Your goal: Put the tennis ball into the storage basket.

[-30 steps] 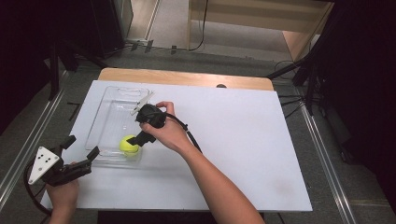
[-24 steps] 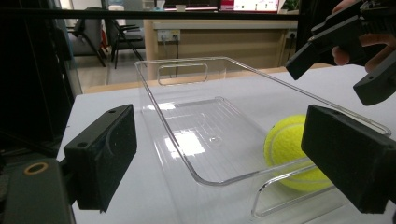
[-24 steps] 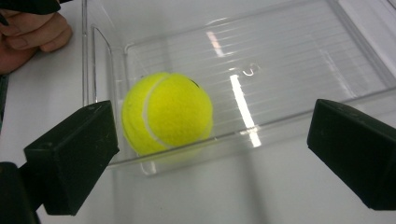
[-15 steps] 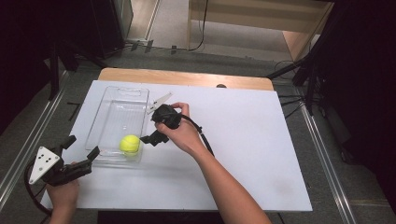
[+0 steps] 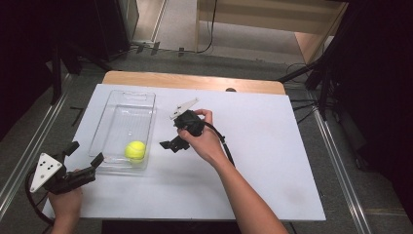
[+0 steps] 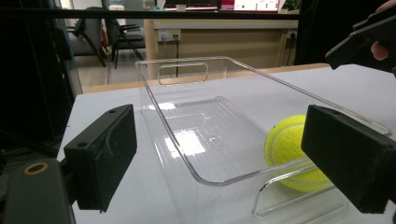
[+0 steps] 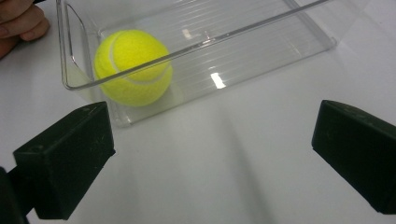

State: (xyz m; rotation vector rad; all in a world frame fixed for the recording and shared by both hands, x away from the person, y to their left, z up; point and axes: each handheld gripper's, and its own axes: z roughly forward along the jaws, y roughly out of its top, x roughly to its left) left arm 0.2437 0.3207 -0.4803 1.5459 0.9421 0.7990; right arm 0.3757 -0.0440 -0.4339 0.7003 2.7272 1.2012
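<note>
High view gives you one tennis ball [image 5: 135, 150], one clear tray [image 5: 127, 108] and two grippers on the white bench [image 5: 272, 161]; the ball lies in the tray's near end, just left of your right gripper [image 5: 171, 145] and beyond your left gripper [image 5: 84, 155]; both grippers stand wide open and hold nothing; right gripper view shows your left-hand fingers [image 7: 18, 21] by the tray's handle end; left gripper view shows chairs beyond the bench.
</note>
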